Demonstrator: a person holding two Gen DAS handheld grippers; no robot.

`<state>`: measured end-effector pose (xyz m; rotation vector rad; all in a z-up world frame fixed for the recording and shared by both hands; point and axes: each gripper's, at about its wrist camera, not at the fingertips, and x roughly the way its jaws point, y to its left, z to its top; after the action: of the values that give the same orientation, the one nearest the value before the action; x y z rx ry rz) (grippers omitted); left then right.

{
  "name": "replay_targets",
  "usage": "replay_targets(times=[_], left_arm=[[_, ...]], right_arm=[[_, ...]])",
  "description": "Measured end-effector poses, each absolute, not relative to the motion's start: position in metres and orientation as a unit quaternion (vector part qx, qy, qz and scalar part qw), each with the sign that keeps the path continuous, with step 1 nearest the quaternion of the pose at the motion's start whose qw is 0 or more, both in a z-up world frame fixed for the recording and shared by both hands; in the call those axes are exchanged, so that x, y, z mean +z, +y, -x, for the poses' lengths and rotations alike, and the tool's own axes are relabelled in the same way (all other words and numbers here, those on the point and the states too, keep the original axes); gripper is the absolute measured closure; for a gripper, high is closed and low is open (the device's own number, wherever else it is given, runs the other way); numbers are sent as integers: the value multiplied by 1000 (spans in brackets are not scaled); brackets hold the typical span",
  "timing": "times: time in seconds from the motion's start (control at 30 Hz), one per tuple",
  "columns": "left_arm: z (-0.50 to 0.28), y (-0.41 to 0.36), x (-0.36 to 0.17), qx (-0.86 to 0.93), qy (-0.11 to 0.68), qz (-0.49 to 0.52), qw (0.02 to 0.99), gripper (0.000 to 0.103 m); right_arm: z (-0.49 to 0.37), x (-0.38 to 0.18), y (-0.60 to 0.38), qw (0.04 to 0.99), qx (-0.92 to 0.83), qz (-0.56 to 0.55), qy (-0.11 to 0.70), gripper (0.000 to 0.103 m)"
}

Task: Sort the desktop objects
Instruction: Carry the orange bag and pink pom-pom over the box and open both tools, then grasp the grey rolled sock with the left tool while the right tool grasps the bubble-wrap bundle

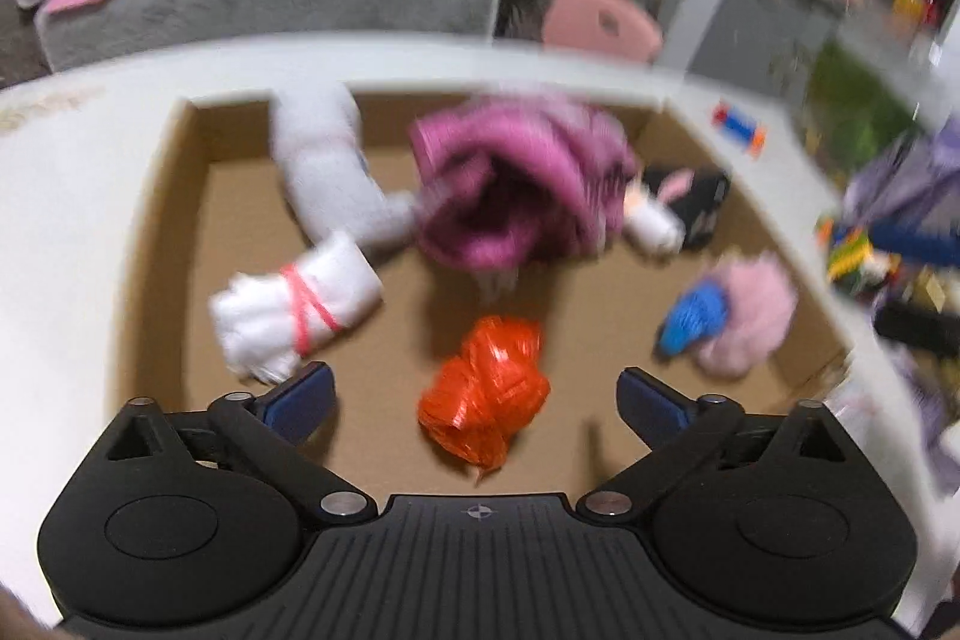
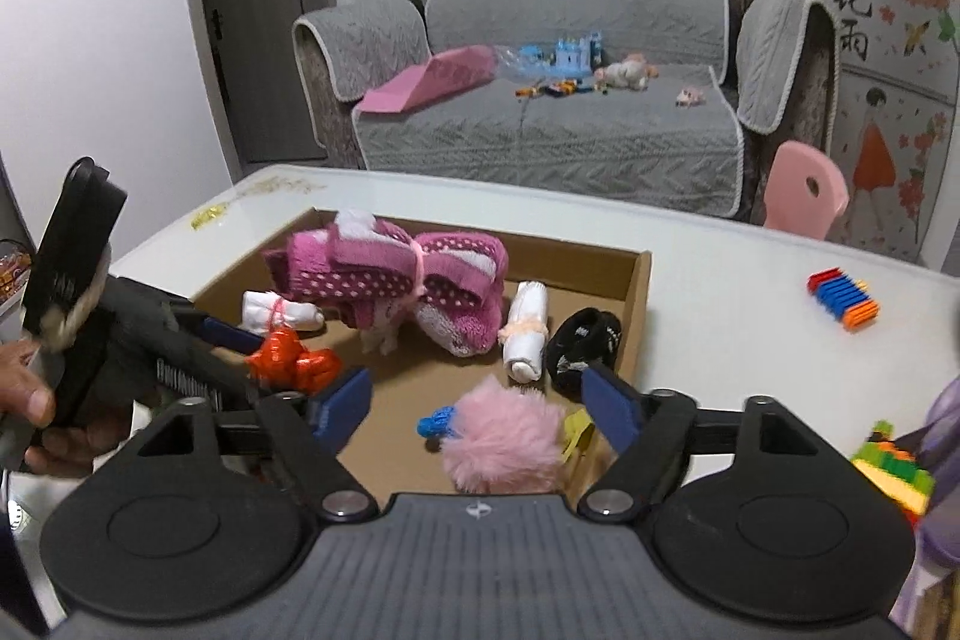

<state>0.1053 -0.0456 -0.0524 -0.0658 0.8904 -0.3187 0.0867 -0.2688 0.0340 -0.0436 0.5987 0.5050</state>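
Crinkly orange plastic bundle (image 1: 485, 391) lying in cardboard box (image 1: 162, 232) on white tabletop (image 1: 72, 172), roughly round, no clear long axis, left gripper (image 1: 474, 400) jaws spread wide around nothing, right gripper (image 2: 474, 406) jaws released above pink pompom (image 2: 510, 436).

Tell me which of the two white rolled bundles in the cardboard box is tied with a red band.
The white bundle at the box's left side, beside the orange bag, has the red band. The other white roll, next to the black item, carries a pale peach tie.

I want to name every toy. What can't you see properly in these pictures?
- Pink towel bundle: left wrist view, blurred.
- Colourful blocks: right wrist view, cut off by the right edge.
- Pink fluffy ball: right wrist view, bottom hidden behind the right claw.
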Motion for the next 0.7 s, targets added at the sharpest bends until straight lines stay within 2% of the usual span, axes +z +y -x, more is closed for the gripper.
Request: replay_targets(times=[0.1, 0.23, 0.37, 0.53, 0.7], left_arm=[[-82, -36, -27, -142, 387, 11, 911, 2], [-45, -24, -5, -126, 351, -53, 927, 1], [-18, 8, -12, -164, 330, -16, 930, 2], [-15, 13, -39, -121, 385, -20, 915, 6], [9, -16, -58, -165, 400, -32, 901, 1]], right_arm=[[-68, 38, -278, 925, 255, 27, 281, 17], [-48, 31, -286, 923, 260, 23, 281, 14], [-39, 13, -291, 922, 255, 6, 291, 13], [-45, -9, -292, 919, 246, -19, 308, 13], [-43, -22, -295, 919, 239, -20, 313, 13]])
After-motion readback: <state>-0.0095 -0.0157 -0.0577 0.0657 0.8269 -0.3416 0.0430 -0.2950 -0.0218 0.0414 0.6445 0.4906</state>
